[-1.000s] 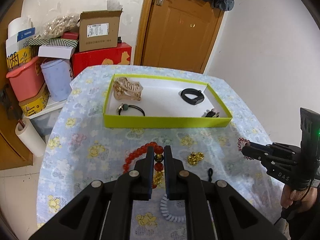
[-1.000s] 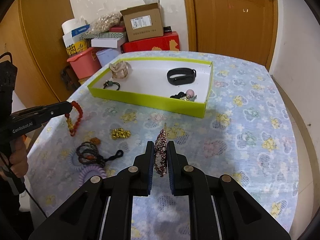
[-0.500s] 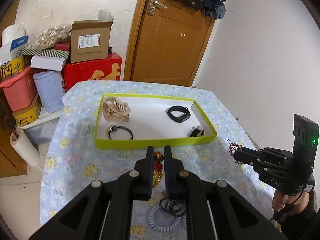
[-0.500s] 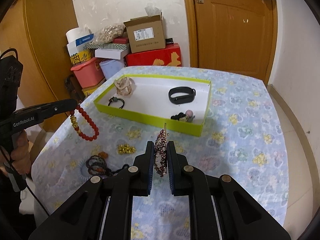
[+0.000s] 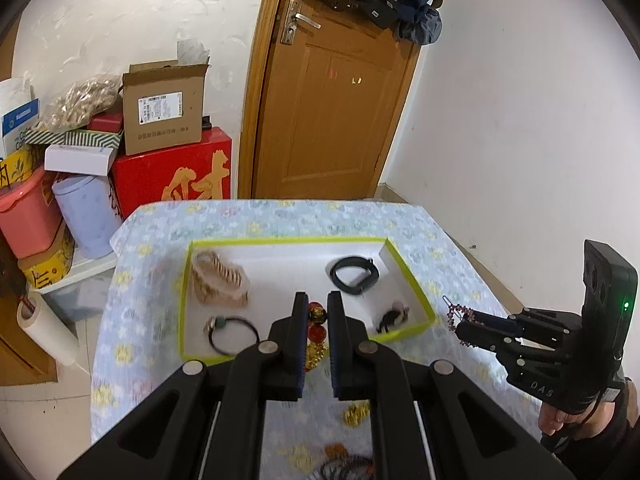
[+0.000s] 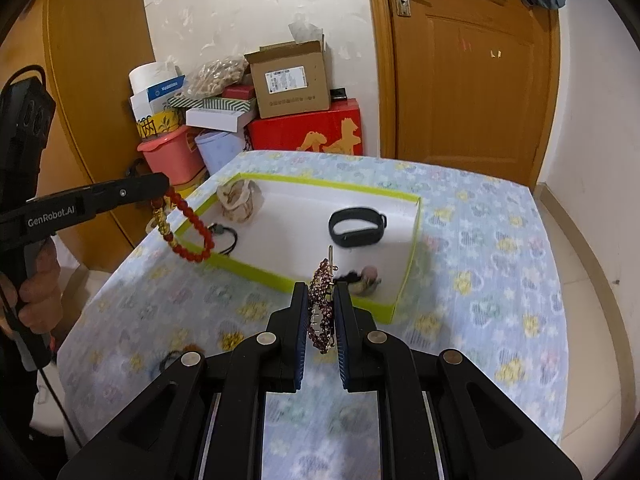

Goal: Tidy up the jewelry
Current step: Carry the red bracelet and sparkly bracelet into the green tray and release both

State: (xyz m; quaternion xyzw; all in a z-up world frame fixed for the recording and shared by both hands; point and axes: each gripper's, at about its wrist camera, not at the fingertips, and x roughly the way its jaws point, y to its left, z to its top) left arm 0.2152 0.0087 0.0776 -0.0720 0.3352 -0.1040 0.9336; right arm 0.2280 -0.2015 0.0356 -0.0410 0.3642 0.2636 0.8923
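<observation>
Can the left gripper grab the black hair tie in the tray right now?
Probably not yet. The left gripper is already shut on the red bead bracelet. Nothing covers the black hair tie in the tray, but the bracelet must be dropped first.

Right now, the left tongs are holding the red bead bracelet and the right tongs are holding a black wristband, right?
Not quite. The right tongs hold a purple beaded hair clip, as the right wrist view shows. The black wristband lies in the green-rimmed white tray. The left tongs do hold the red bead bracelet.
</observation>
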